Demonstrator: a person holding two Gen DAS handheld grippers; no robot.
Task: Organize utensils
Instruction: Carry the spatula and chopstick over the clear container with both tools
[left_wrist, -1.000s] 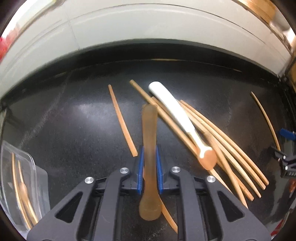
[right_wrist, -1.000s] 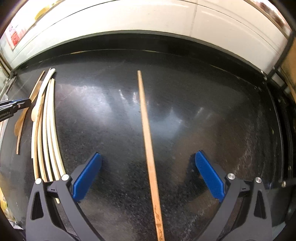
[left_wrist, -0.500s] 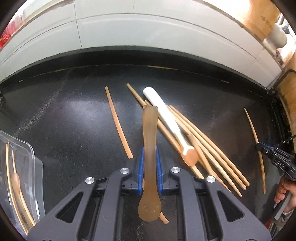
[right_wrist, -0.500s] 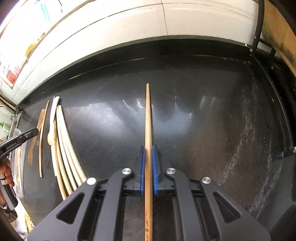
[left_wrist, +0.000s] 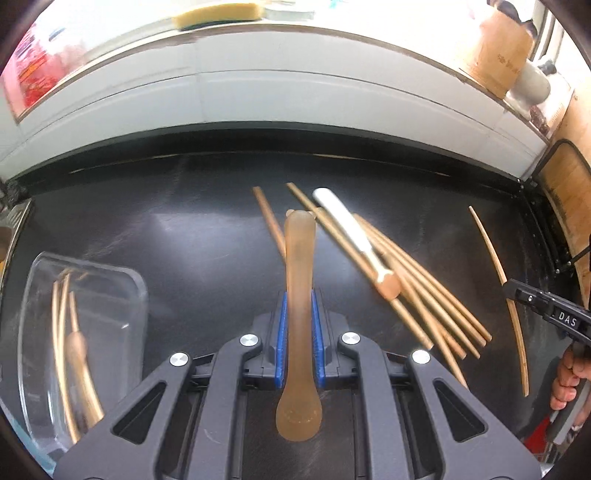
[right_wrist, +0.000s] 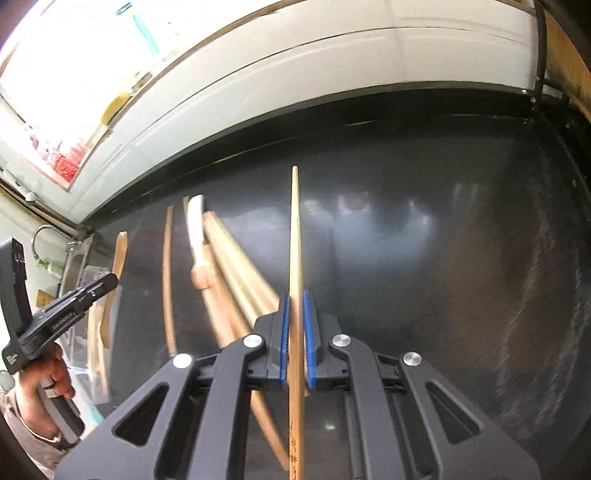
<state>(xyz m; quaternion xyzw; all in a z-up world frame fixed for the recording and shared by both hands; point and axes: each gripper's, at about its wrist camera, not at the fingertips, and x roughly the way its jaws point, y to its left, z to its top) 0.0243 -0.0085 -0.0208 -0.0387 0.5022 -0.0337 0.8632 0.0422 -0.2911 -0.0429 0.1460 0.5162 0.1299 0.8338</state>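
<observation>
My left gripper (left_wrist: 299, 310) is shut on a translucent amber spoon (left_wrist: 300, 266), held above the black counter with its bowl toward the camera. My right gripper (right_wrist: 295, 314) is shut on a single wooden chopstick (right_wrist: 295, 236) that points away from me. A pile of wooden chopsticks (left_wrist: 424, 295) with a white-handled utensil (left_wrist: 347, 225) on top lies on the counter to the right of the spoon; it also shows in the right wrist view (right_wrist: 229, 266). A clear plastic container (left_wrist: 122, 295) at the left holds several chopsticks and a wooden spoon.
A lone chopstick (left_wrist: 513, 295) shows at the far right in the left wrist view, by the right gripper's body. A white tiled wall (left_wrist: 295, 99) borders the counter's far edge. A sink with a tap (right_wrist: 44, 236) lies beyond the left end.
The right gripper closed on the lone chopstick, lifted it and swung toward the pile. The left gripper carried the spoon up and left, so the container is more in view.
</observation>
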